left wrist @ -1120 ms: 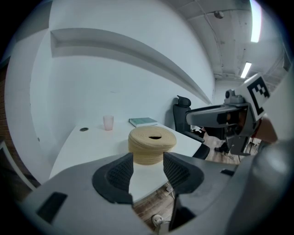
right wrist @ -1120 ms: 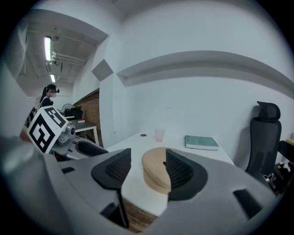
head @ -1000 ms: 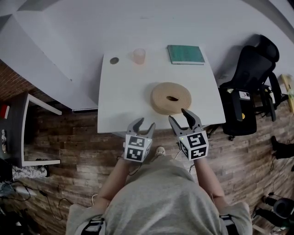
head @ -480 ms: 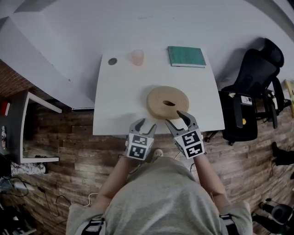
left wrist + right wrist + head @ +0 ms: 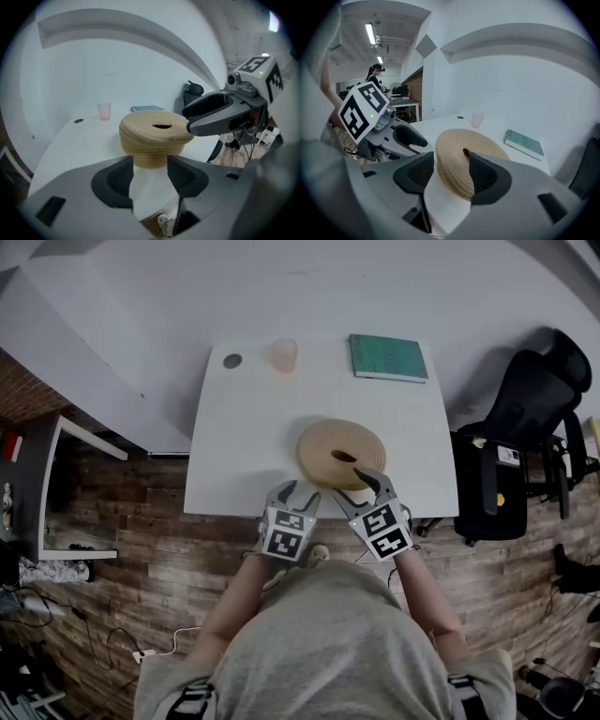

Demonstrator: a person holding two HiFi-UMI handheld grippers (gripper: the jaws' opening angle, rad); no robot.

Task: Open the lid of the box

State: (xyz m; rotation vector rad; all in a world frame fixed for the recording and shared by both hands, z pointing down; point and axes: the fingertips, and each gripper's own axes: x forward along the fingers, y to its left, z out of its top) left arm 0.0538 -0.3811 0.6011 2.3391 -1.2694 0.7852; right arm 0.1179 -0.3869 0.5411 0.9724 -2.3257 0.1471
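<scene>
The round woven straw-coloured box (image 5: 342, 452) is sitting towards the front edge of the white counter (image 5: 234, 456), a little right of the middle; its woven lid (image 5: 157, 127), with a small dark opening in the top, is lying closed on it and overhanging the body slightly. The left gripper (image 5: 294, 491) is hovering over the counter's front edge, just beside the box on its left; its jaws are standing apart with only bare counter and the box's side showing beyond them, so it is gripping nothing. The right gripper (image 5: 359, 486) is reaching in at the near rim of the box; its jaws are likewise spread and released, with the edge of the lid showing in the gap between them; whether a jaw is touching the weave cannot be told. At the far side of the counter a translucent pink cup (image 5: 284, 354) is standing upright; a small dark round disc (image 5: 232, 361) is lying just to its left, and a flat green book (image 5: 388, 357) is lying well apart to its right. A black office chair (image 5: 525, 418) is standing on the wooden plank floor (image 5: 141, 568) to the right of the counter.
</scene>
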